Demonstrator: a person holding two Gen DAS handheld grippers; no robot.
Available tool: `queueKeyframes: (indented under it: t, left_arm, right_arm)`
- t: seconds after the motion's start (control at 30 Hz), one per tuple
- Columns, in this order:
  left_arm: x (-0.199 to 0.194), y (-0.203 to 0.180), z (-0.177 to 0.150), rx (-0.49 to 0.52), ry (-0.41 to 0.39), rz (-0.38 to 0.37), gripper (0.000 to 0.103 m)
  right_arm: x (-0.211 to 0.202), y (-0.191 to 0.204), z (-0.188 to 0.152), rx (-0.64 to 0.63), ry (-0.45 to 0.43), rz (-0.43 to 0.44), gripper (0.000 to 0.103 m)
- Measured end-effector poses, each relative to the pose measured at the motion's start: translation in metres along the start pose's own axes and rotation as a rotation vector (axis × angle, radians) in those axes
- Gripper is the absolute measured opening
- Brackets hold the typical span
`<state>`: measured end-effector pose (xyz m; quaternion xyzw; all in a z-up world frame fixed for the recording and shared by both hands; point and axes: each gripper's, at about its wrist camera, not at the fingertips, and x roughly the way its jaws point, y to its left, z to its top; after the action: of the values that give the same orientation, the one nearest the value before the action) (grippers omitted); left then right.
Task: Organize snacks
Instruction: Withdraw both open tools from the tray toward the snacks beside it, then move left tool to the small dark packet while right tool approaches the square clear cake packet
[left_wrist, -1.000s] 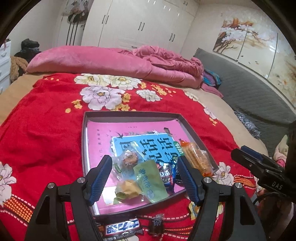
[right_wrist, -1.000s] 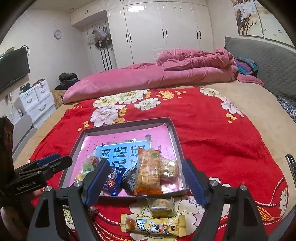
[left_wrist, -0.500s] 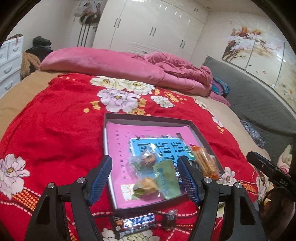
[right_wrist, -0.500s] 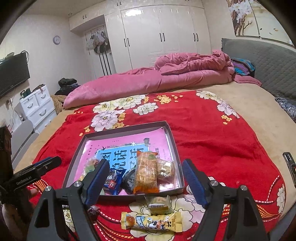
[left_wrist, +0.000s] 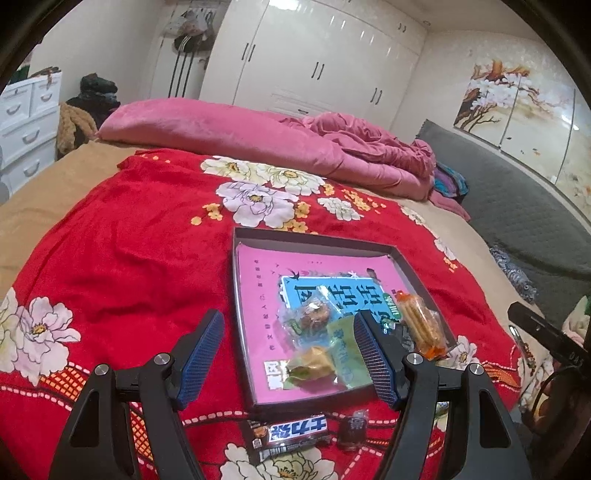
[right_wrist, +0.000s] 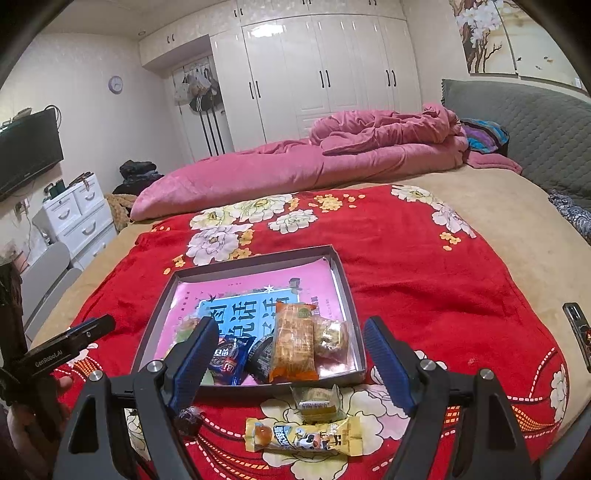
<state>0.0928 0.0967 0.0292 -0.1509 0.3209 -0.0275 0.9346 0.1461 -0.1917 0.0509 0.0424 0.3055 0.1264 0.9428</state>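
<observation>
Several snacks fill the tray (right_wrist: 347, 291); a yellow bar (right_wrist: 303, 435) and cake (right_wrist: 314, 400) wait at lower centre, both grippers (right_wrist: 286, 360) (left_wrist: 288, 350) wide and empty.

A red blanket (right_wrist: 424, 280) with white and yellow flowers fills the middle of the frame. On it lies a grey-rimmed tray (right_wrist: 255, 263) with a pink and blue lining. At lower centre lies a yellow packet (right_wrist: 303, 434), possibly printed with a cow. The quilt (right_wrist: 295, 166) above is pink.
</observation>
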Motion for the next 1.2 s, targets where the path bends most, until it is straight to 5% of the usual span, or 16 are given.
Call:
queueKeyframes:
  t: [1.2]
  left_arm:
    - [0.005,-0.031,-0.028,0.074,0.086,-0.016,0.075]
  right_arm:
    - [0.002,-0.009,-0.014,0.01,0.049,0.004,0.081]
